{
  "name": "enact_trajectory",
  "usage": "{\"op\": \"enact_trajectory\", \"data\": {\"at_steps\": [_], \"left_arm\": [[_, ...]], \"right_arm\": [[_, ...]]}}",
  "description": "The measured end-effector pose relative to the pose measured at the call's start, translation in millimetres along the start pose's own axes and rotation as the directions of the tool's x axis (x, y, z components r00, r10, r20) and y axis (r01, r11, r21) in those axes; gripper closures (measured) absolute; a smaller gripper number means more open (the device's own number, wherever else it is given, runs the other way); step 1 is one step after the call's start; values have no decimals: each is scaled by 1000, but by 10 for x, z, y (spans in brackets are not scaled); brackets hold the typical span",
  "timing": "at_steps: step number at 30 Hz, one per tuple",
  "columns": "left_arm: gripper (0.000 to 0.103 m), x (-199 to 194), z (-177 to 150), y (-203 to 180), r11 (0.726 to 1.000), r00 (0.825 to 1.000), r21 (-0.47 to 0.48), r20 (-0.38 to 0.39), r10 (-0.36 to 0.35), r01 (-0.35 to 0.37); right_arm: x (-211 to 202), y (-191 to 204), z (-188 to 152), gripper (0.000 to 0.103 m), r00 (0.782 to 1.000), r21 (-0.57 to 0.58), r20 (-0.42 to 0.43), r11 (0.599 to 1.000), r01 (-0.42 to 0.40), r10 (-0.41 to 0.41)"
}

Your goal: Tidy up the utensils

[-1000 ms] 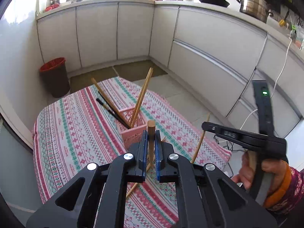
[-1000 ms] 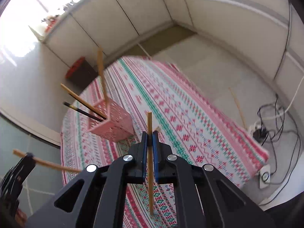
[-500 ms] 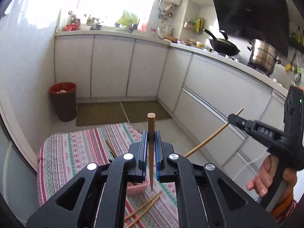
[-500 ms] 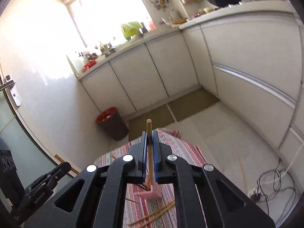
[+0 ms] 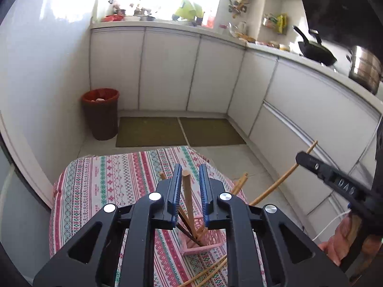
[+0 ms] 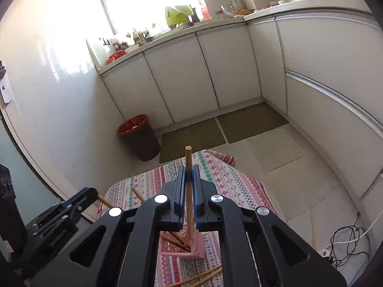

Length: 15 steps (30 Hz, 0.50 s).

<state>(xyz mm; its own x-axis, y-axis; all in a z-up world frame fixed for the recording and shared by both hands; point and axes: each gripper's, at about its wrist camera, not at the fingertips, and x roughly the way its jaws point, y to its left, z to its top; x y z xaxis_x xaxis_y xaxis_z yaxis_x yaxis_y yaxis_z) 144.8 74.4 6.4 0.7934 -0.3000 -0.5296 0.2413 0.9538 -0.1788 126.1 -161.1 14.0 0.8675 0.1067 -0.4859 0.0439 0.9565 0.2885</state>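
A pink lattice basket (image 5: pixel 210 241) stands on the striped tablecloth (image 5: pixel 115 174) and holds several chopsticks. My left gripper (image 5: pixel 189 186) is open above it; a wooden chopstick (image 5: pixel 187 193) stands loose between the parted pads with its lower end in the basket. My right gripper (image 6: pixel 189 179) is shut on another wooden chopstick (image 6: pixel 188 160), held upright over the basket (image 6: pixel 191 248) with its lower end reaching into it. That gripper shows in the left wrist view (image 5: pixel 308 160) with its chopstick (image 5: pixel 280 181) slanting down.
Two loose chopsticks (image 6: pixel 203 275) lie on the cloth in front of the basket. One chopstick (image 6: pixel 311 224) lies on the floor right of the table. A red bin (image 5: pixel 100 112), white cabinets (image 5: pixel 167 69) and floor cables (image 6: pixel 347 241) surround the table.
My left gripper has opened and let go of its chopstick, which now stands in the basket. Both grippers moved over the basket. The right chopstick's lower end has come down into it.
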Motion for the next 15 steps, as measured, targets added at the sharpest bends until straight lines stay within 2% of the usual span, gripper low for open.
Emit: {"op": "enact_trajectory", "data": {"at_steps": [3, 11, 15], "left_arm": [[75, -95, 53, 84, 999, 1000, -35, 26, 12, -11], [75, -228, 89, 193, 998, 999, -57, 32, 19, -18], [75, -254, 95, 174, 999, 999, -47, 29, 17, -16]], "right_arm": [[-15, 25, 7, 97, 1000, 9, -6, 1000, -12, 12], [-232, 233, 55, 97, 997, -24, 61, 999, -42, 44], [-126, 293, 15, 97, 998, -26, 32, 998, -62, 63]]}}
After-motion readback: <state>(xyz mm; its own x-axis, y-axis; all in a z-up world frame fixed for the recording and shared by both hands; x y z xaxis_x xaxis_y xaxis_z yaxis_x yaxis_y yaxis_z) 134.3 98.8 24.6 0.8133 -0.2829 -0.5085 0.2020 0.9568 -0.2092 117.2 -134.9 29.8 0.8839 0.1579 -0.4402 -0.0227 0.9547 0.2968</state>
